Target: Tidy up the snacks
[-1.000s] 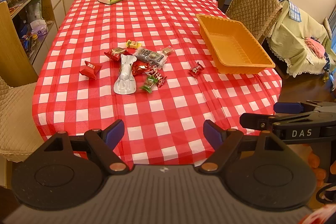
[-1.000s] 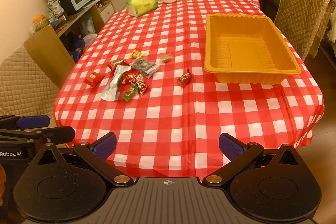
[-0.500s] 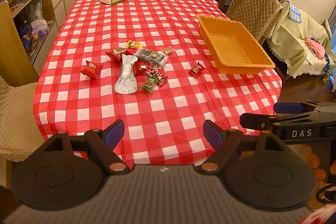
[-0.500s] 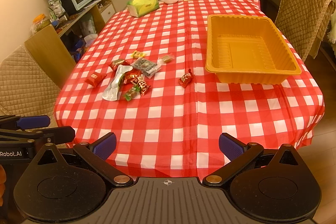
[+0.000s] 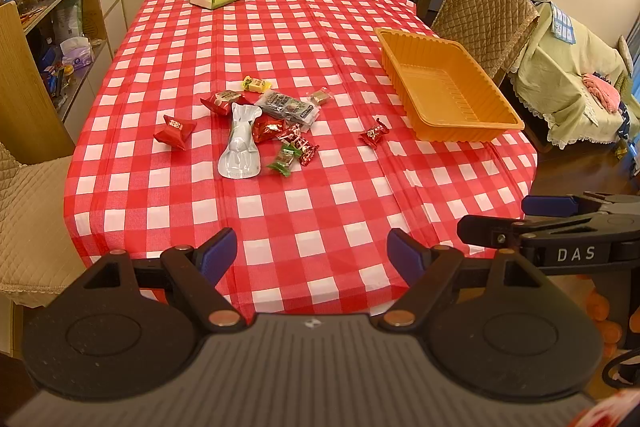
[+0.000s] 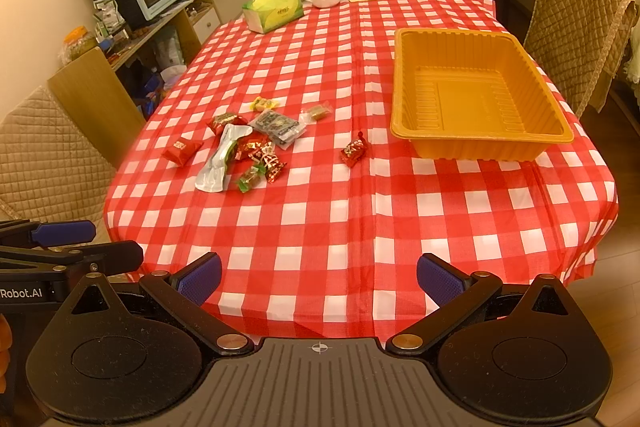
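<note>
While the snacks (image 5: 264, 125) lie scattered mid-table (image 5: 320, 211), left of the empty orange tray (image 5: 448, 91), you hold both tongs, left (image 5: 312, 253) and right (image 6: 318, 277), wide open and empty at the near edge, ready to start.

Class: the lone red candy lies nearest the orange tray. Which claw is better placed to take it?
Probably the right claw: open, empty, with the lone red candy almost straight ahead, beside the orange tray.

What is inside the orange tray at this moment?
The orange tray holds nothing: its ribbed floor shows bare in both views. Only a strip of floor just behind the near wall is hidden. All snacks, like the lone red candy, lie outside on the tablecloth.
</note>
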`<state>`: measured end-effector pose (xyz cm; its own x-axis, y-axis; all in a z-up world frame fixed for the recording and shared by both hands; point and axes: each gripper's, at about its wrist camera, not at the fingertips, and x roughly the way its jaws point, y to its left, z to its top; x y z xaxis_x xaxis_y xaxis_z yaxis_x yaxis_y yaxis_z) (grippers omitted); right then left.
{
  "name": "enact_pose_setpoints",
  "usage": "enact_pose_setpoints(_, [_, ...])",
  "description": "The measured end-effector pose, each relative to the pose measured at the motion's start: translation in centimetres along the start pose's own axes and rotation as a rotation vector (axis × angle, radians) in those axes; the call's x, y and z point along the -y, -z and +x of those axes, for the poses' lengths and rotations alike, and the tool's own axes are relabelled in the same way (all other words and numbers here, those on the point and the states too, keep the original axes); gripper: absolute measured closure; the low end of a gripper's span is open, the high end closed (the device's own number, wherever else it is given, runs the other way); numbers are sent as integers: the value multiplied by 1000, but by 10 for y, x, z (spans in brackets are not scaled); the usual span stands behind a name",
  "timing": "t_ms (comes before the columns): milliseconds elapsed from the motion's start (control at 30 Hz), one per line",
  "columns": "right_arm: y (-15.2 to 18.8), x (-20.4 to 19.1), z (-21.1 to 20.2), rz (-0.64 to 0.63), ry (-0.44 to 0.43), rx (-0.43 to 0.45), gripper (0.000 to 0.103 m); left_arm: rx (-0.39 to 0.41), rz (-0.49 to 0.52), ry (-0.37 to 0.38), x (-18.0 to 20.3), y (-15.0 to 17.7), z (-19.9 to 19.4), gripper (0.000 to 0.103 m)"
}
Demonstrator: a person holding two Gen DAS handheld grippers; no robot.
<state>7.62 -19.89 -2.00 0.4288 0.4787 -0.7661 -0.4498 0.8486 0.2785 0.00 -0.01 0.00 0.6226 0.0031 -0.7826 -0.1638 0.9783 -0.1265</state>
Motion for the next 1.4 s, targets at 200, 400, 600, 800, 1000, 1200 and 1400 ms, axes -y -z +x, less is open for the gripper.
enact_pose_setpoints(200, [0, 1, 0, -1, -1, 0, 0, 0, 0, -1, 0, 0, 0, 22])
enact_pose_setpoints(400, [0, 1, 0, 0, -1, 0, 0, 0, 1, 0, 0, 0, 0, 22])
enact_pose_setpoints(600, [0, 1, -1, 0, -1, 2, 0, 1, 1, 0, 0, 0, 0, 22])
enact_pose_setpoints(800, [0, 2, -2, 0, -2, 2, 0, 0, 1, -1, 0, 0, 0, 22])
enact_pose_setpoints(1000, [0, 2, -2, 0, -2, 2, 0, 1, 0, -2, 0, 0, 0, 22])
enact_pose_setpoints(1200, [1, 4, -3, 0, -2, 3, 0, 1, 0, -2, 0, 0, 0, 22])
enact_pose_setpoints(1400, [3, 7, -5, 2, -4, 2, 0, 2, -5, -7, -1, 0, 0, 22])
